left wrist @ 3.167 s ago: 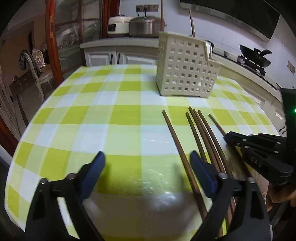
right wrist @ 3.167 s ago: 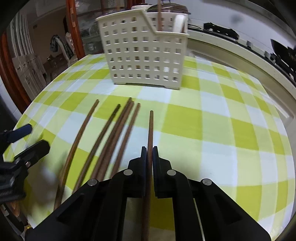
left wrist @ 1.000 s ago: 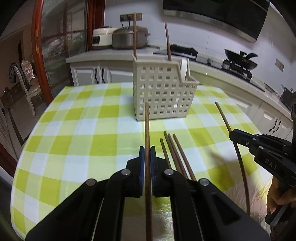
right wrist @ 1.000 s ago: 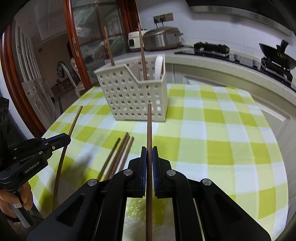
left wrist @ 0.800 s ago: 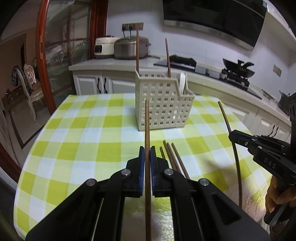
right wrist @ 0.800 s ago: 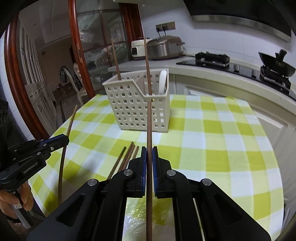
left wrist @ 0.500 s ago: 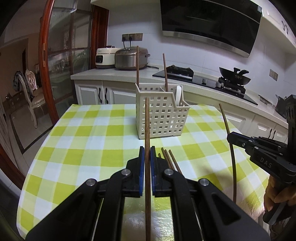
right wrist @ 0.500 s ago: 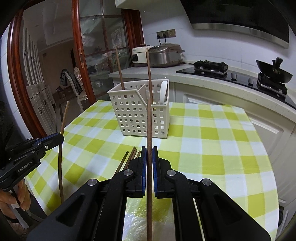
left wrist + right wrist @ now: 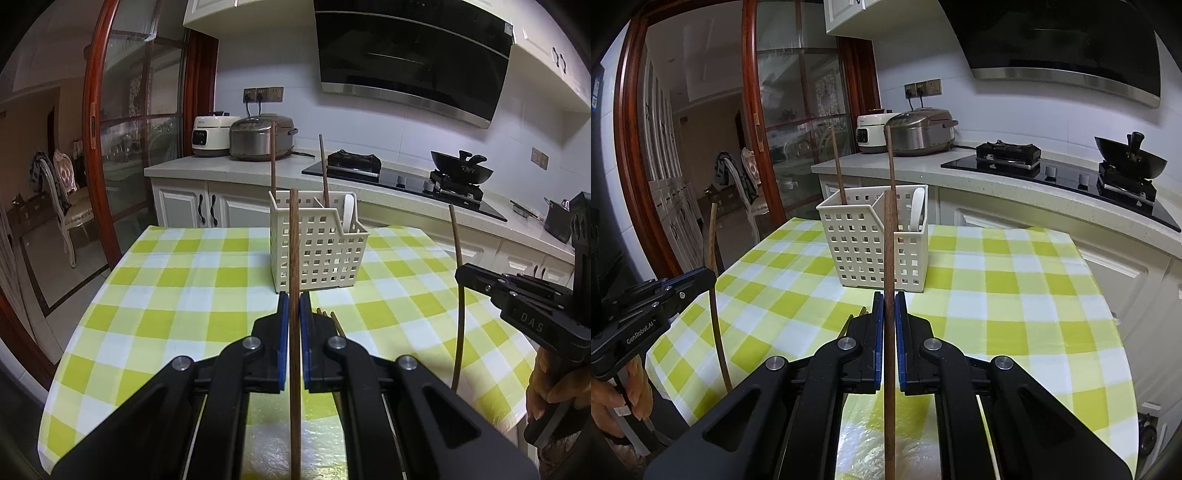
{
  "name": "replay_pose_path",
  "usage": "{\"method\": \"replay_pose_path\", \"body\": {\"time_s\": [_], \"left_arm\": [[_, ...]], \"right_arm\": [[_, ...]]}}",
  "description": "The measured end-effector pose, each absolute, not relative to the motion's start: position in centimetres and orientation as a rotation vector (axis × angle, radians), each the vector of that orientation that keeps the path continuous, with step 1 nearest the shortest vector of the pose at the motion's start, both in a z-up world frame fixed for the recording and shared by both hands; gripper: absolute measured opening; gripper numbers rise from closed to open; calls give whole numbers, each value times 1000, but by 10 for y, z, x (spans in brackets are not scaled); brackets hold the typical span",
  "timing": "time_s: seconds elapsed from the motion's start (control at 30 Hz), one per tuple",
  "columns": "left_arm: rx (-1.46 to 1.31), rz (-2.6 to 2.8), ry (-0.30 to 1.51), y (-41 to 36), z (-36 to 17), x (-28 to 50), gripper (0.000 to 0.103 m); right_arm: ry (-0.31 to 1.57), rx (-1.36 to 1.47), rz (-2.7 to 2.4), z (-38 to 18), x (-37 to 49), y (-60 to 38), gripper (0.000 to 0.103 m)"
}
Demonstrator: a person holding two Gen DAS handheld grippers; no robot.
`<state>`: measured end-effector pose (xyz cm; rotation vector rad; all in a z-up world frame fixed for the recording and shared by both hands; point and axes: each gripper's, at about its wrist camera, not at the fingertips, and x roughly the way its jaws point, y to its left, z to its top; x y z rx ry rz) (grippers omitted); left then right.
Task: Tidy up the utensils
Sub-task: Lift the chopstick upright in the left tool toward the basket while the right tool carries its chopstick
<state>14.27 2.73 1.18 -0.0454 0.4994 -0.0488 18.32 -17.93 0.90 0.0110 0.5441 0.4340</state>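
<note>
My left gripper [image 9: 294,301] is shut on a brown chopstick [image 9: 294,258] that points toward the cream utensil basket [image 9: 317,254]. My right gripper [image 9: 889,301] is shut on another brown chopstick [image 9: 889,251], also lined up with the basket [image 9: 871,254]. Two chopsticks [image 9: 273,158] and a white spoon [image 9: 349,208] stand in the basket. Loose chopsticks [image 9: 330,317] lie on the checked cloth behind the left fingers. In the left wrist view the right gripper [image 9: 461,275] shows at the right with its chopstick [image 9: 458,295]. In the right wrist view the left gripper [image 9: 707,275] shows at the left.
The round table has a yellow-green checked cloth [image 9: 177,288]. Behind it runs a counter with two cookers [image 9: 258,138], a hob [image 9: 354,162] and a wok [image 9: 461,171]. A wood-framed glass door [image 9: 110,147] stands at the left. A hand [image 9: 550,380] holds the right gripper.
Both grippers have risen and tilted up with their chopsticks. The basket now sits lower in both views and more of the kitchen wall shows.
</note>
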Motion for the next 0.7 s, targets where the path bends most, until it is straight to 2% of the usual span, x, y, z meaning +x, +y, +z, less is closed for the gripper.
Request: {"method": "replay_pose_path", "body": {"time_s": [0.7], "left_arm": [[-22, -49, 451, 21, 24, 132, 6]], "right_arm": [[472, 1, 450, 27, 162, -180, 7]]}}
